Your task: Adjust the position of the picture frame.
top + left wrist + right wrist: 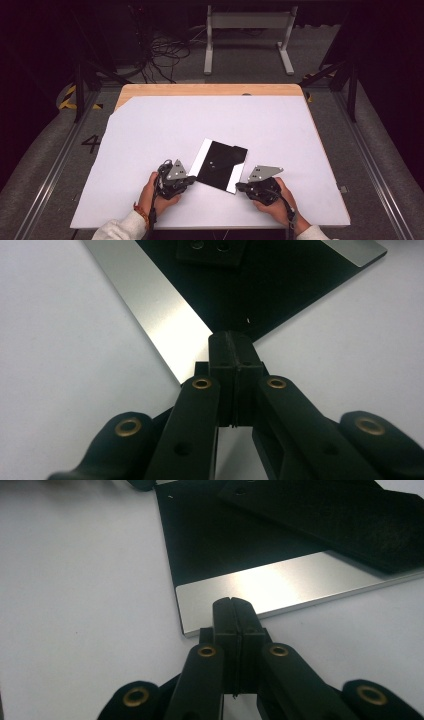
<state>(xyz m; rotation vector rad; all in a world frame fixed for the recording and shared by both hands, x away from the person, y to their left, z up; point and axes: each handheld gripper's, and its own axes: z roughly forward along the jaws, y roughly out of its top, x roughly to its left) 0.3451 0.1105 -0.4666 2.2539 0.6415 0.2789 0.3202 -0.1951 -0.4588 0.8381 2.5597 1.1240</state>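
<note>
Black panel (220, 165) with silver side strips lies flat, skewed, near-centre on white sheet (150, 130).

I have left gripper (190, 179) at its near-left corner, right gripper (241, 186) at near-right corner. Both jaw pairs pressed together, nothing between.

My guess: bracketing panel from both sides to nudge or square it.

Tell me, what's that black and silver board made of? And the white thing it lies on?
The board looks like metal: its silver strips shine with a brushed, satin gleam, and its black middle is matte. The white sheet seems to be smooth paper or plastic; the pictures can't settle which.
</note>
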